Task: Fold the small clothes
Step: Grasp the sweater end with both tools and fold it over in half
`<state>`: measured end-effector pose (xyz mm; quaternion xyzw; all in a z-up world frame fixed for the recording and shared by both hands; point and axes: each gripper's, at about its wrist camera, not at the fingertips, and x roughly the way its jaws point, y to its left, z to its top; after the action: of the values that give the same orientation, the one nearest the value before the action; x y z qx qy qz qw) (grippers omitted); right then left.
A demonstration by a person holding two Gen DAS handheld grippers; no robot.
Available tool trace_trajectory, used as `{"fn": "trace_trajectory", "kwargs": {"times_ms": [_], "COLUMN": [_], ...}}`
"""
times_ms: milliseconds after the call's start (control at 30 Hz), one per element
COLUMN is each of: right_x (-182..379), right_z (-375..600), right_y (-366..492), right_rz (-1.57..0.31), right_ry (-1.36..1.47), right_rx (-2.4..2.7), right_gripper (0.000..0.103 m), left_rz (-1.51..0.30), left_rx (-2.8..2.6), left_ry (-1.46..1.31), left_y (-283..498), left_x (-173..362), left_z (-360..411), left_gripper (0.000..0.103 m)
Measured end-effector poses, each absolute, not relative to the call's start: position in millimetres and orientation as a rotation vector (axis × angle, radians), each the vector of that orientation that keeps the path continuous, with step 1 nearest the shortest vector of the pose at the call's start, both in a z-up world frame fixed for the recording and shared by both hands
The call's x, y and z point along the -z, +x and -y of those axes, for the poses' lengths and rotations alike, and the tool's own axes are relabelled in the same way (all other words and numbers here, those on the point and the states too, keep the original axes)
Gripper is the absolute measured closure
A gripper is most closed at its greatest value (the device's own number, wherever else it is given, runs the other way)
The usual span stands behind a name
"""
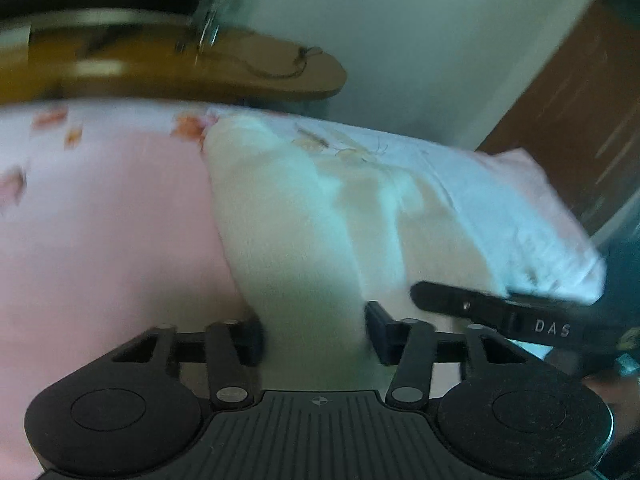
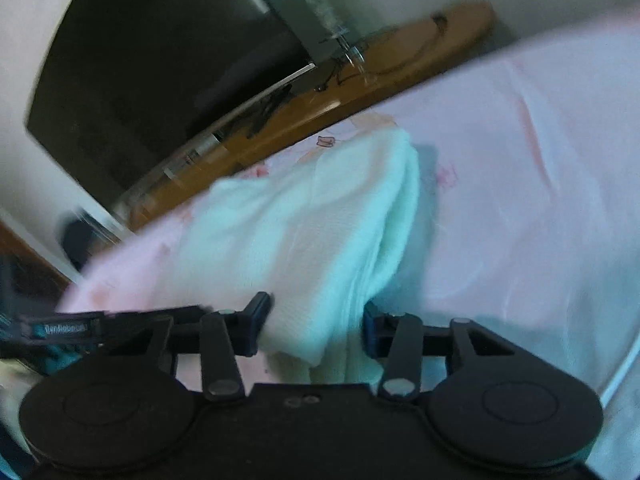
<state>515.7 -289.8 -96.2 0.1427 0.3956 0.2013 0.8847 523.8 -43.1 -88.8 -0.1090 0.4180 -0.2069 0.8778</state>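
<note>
Pink bedding (image 1: 100, 240) at the frame's centre carried a pale garment (image 1: 300, 220), its near edge pinched in both the left claw (image 1: 314, 336) and right claw (image 2: 316, 322), apparently mid-fold; next, that edge wanted carrying across evenly.

Small knitted garment (image 1: 304, 216): cream-white, plain. Cotton bedsheet (image 1: 112, 216): pale pink, scattered orange-red floral print. Curved wooden shelf (image 1: 240, 76): amber-brown. Hand-held gripper (image 1: 314, 338): black.
</note>
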Motion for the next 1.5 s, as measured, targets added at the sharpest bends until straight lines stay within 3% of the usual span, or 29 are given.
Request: {"fn": "trace_trajectory", "kwargs": {"times_ms": [33,167,500,800,1200,1500], "right_x": [91.6,71.9,17.6,-15.3,9.4,52.8], "right_z": [283.4,262.9,232.1,183.0,48.4,-35.1], "right_y": [513.3,495.9,427.2,371.6,330.3,343.0], "right_rz": [-0.816,-0.757,-0.662,-0.637,-0.701,-0.743], "right_ry": [0.258,0.143,0.024,0.019,0.041,-0.011], "right_rx": [-0.398,-0.346,-0.319,-0.393,-0.58,-0.63], "right_gripper": [0.066,0.072,0.073,0.073,0.073,0.073], "left_rz": [-0.855,-0.794,-0.703,-0.67,-0.742,-0.8], "left_rx": [0.419,0.395,0.363,0.277,0.064,-0.048], "left_ry": [-0.189,-0.015,0.096,0.132,0.125,0.157], "left_y": [521.3,504.0,445.1,365.1,279.0,289.4], "left_x": [82.5,59.2,-5.5,-37.5,-7.7,31.7], "left_z": [49.6,74.3,65.9,10.5,-128.3,-181.8], "left_gripper": [0.067,0.068,0.068,0.068,0.068,0.068]}}
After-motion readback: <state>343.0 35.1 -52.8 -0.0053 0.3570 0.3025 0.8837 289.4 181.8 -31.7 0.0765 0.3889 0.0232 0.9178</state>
